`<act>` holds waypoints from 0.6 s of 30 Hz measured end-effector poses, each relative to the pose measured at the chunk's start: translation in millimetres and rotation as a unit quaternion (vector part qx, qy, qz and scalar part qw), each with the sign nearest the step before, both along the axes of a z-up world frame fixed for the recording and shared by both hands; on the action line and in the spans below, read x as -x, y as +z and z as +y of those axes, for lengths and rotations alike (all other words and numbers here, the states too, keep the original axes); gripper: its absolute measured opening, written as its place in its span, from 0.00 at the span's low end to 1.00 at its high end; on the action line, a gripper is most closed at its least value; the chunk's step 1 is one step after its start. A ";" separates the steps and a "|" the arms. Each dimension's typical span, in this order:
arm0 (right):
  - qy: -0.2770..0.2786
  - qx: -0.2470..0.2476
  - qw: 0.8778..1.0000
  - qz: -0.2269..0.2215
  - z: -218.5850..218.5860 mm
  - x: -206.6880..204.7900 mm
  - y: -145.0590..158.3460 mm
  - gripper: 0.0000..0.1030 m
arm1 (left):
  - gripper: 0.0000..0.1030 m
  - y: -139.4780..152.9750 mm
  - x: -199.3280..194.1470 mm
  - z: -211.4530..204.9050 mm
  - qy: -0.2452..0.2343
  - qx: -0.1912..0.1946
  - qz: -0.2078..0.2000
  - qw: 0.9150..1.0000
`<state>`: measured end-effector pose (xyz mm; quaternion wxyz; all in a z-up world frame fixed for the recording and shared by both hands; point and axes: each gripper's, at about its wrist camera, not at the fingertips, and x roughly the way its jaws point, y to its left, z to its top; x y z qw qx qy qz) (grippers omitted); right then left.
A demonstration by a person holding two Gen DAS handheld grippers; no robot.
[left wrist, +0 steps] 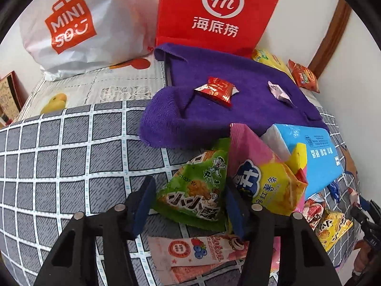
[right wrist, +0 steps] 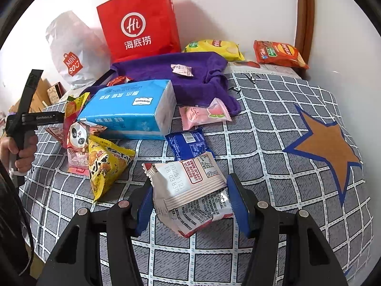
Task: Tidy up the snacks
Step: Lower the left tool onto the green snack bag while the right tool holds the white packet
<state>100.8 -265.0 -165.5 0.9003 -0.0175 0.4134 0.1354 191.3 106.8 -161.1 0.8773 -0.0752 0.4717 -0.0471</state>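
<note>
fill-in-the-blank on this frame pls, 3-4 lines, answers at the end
1. The tissue box is mainly ___ in colour.
2. The red bag stands behind a ___ towel.
3. The left gripper is open around a ___ snack packet.
4. The orange patch on the checked cover has the shape of a ___.

Answers: blue; purple; green; star

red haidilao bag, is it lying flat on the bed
No, the red Haidilao bag stands upright against the wall behind the purple towel, handles pointing up.
</note>
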 end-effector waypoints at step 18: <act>-0.006 0.002 1.000 -0.026 6.8 6.3 20.9 0.56 | 0.33 42.2 45.5 19.5 0.021 -0.014 -0.043 0.999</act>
